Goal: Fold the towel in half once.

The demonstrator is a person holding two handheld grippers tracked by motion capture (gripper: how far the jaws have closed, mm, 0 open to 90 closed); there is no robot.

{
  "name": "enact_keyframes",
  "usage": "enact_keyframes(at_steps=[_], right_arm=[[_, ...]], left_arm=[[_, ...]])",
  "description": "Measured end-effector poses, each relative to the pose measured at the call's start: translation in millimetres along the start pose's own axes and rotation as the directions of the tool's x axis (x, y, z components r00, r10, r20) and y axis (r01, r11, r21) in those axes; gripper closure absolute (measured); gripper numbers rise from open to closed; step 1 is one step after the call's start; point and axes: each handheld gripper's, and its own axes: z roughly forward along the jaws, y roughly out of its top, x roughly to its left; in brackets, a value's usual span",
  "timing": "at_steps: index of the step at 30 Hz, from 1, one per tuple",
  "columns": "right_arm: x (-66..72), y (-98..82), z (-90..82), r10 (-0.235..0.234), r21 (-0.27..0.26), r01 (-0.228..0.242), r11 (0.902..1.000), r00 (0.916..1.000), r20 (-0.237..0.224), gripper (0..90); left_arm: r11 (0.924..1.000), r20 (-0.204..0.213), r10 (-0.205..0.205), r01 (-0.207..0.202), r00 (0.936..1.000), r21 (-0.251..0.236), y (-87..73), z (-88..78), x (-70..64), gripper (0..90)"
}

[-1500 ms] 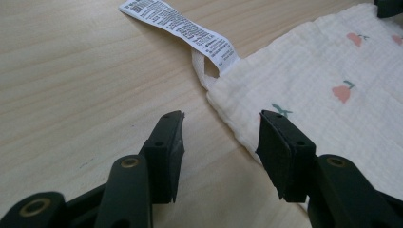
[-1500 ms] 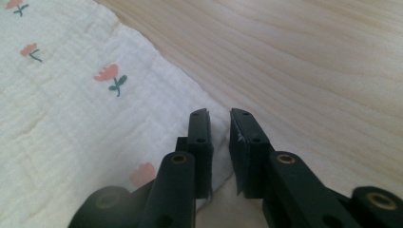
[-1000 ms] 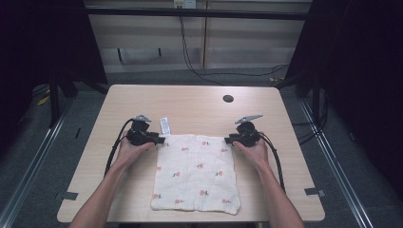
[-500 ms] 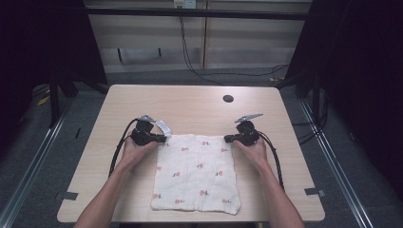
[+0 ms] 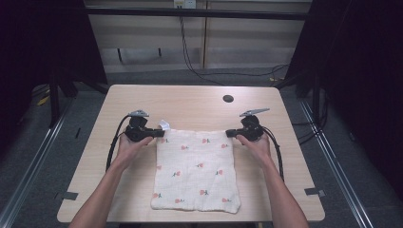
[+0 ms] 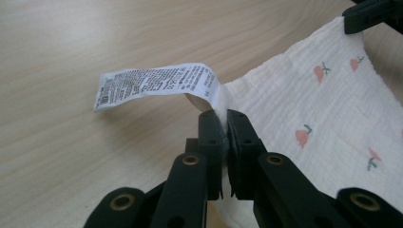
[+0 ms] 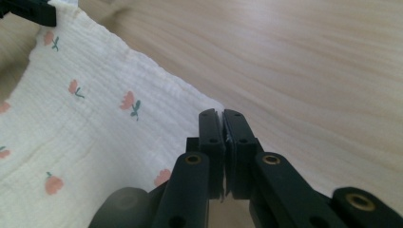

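Plainly, white flower-printed cloth (image 5: 197, 168), flat.

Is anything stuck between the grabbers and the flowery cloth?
No. The left gripper is shut right on the cloth at its far corner beside the white care label. The right gripper pinches the other far corner. Nothing visible sits between.

cloth (image 5: 197, 168) on table (image 5: 190, 102), gripper at each far corner
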Motion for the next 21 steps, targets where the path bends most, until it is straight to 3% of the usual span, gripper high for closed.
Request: enact_keyframes(at_steps=[6, 8, 13, 19, 21], right_arm=[[0.5, 19.1, -15.5, -0.013, -0.052, 0.013, 0.9986, 0.9999, -0.001, 87.6], [3.3, 21.7, -18.7, -0.029, -0.051, 0.029, 0.9983, 0.9996, 0.0, 87.6], [9.6, 16.4, -22.2, -0.034, -0.054, 0.033, 0.998, 0.9991, -0.024, 87.7], [27.3, 6.9, -34.5, -0.073, -0.078, 0.068, 0.9947, 0.9952, -0.066, 87.7], [29.5, 5.5, -36.2, -0.078, -0.076, 0.073, 0.9945, 0.9947, -0.068, 87.7]], left_arm=[[0.9981, -0.01, 0.038, -0.039, 0.9992, -0.048, 14.3, -16.5, -7.9, 85.4], [0.9978, -0.024, 0.056, -0.057, 0.9982, -0.036, 11.4, -16.4, -9.9, 85.4], [0.9969, -0.008, 0.063, -0.063, 0.998, -0.047, 3.4, -19.1, -15.5, 85.5], [0.9945, 0.008, 0.075, -0.074, 0.9972, -0.074, -3.0, -28.5, -26.5, 85.5], [0.9927, 0.014, 0.095, -0.093, 0.9954, -0.076, -4.5, -32.1, -32.4, 85.4]])
